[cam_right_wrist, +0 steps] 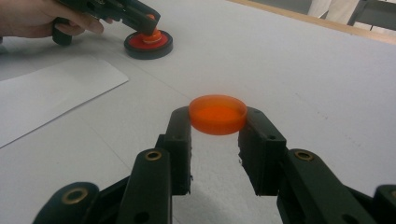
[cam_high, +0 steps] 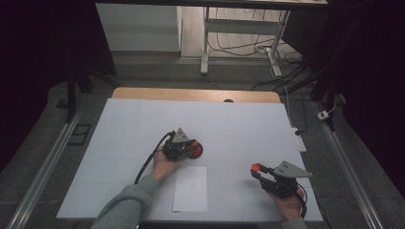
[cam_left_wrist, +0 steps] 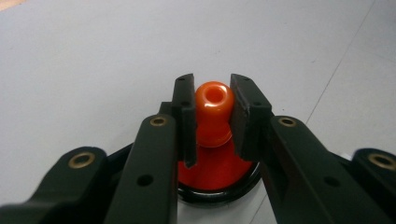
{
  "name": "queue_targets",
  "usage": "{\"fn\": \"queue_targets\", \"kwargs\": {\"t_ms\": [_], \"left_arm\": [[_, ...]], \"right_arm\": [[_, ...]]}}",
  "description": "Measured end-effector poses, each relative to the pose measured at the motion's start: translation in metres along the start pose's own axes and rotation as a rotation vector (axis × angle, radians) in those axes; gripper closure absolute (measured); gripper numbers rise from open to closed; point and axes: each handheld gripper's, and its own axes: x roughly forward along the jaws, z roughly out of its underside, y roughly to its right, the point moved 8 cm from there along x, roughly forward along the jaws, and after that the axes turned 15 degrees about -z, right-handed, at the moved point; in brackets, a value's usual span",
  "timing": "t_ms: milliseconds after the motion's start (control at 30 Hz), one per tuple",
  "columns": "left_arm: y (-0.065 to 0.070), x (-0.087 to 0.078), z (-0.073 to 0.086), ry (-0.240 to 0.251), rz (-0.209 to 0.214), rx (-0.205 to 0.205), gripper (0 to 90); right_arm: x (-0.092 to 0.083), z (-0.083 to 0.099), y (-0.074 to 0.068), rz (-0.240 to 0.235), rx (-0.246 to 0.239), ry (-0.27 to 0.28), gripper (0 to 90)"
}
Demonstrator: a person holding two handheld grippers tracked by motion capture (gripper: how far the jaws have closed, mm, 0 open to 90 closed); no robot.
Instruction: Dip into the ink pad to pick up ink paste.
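An orange knob (cam_left_wrist: 213, 100) rises from a red disc in a black ring base (cam_left_wrist: 219, 184) on the white table cover. My left gripper (cam_left_wrist: 212, 109) is shut on that knob, one pad on each side. In the high view the same gripper (cam_high: 188, 149) lies at mid table over the red base (cam_high: 196, 150). My right gripper (cam_right_wrist: 217, 123) is shut on a round orange cap (cam_right_wrist: 217, 113), held level above the cover. It sits at the front right in the high view (cam_high: 256, 170), the orange cap (cam_high: 256, 167) at its tips.
A white sheet of paper (cam_high: 191, 188) lies near the front edge between the two hands. The wooden table edge (cam_high: 196, 94) runs along the back. A desk frame and cables (cam_high: 248, 45) stand on the floor beyond.
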Motion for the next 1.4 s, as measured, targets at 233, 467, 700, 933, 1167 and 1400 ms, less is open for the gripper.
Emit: {"fn": "queue_targets", "kwargs": {"t_ms": [233,467,700,933,1167,1400], "left_arm": [[0.000,0.000,0.000,0.006,-0.003,-0.004,72.8],[0.000,0.000,0.000,0.009,-0.004,-0.003,72.8],[0.000,0.000,0.000,0.011,-0.005,-0.005,72.5],[0.000,0.000,0.000,0.010,-0.003,-0.012,72.5],[-0.005,-0.016,-0.017,0.076,0.025,-0.081,72.4],[-0.007,-0.030,-0.026,0.097,0.059,-0.107,72.3]], "right_arm": [[0.000,0.000,-0.001,-0.003,-0.001,0.001,64.5],[0.000,0.000,-0.001,-0.002,-0.002,0.000,64.5],[0.000,-0.001,-0.001,-0.003,-0.002,0.003,64.5],[0.000,-0.001,0.000,-0.002,-0.003,0.004,64.5],[-0.001,-0.002,0.000,-0.003,-0.006,0.008,64.4],[0.000,-0.002,-0.001,0.001,-0.008,0.003,64.4]]}}
